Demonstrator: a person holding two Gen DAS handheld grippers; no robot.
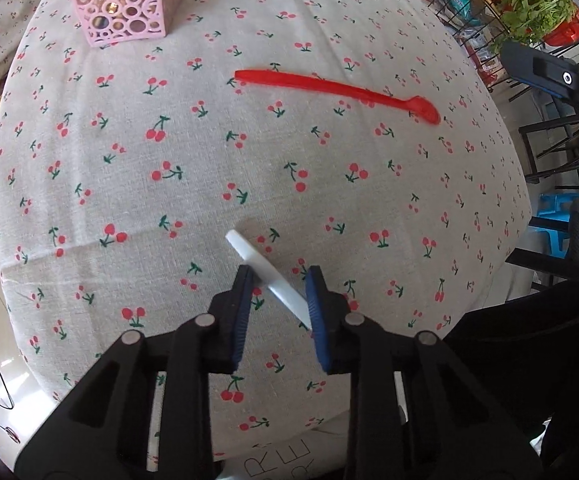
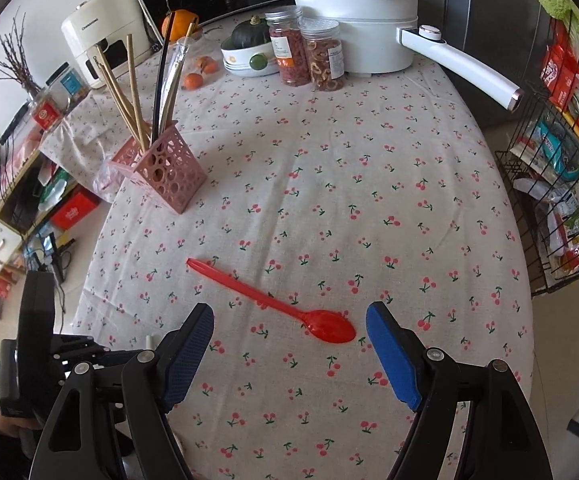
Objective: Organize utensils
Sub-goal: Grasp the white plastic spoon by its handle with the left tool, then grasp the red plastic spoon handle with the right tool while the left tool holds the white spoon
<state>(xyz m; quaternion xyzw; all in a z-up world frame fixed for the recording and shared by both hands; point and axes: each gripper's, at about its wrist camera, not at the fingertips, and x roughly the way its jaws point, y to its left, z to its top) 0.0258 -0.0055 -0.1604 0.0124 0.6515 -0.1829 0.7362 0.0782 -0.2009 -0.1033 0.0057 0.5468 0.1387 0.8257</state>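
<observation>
My left gripper has its jaws narrowed on a white utensil; the flat white handle crosses diagonally between the blue pads, touching both, its free end pointing up and left and raised off the cherry-print tablecloth. I cannot tell which kind of utensil it is; the working end is hidden behind the right-hand pad.

My right gripper is spread wide, holding nothing, low over the cloth. The bowl of the red spoon lies between the fingertips, closer to the right-hand pad, touching neither. Its handle runs up and left across the cloth.

The pink perforated holder stands on the cloth near the table's left edge, well apart from both utensils. It contains wooden chopsticks, a black stick and a clear-wrapped item, all leaning.

In the left wrist view, the red spoon lies between the holder and the right gripper's tip.
</observation>
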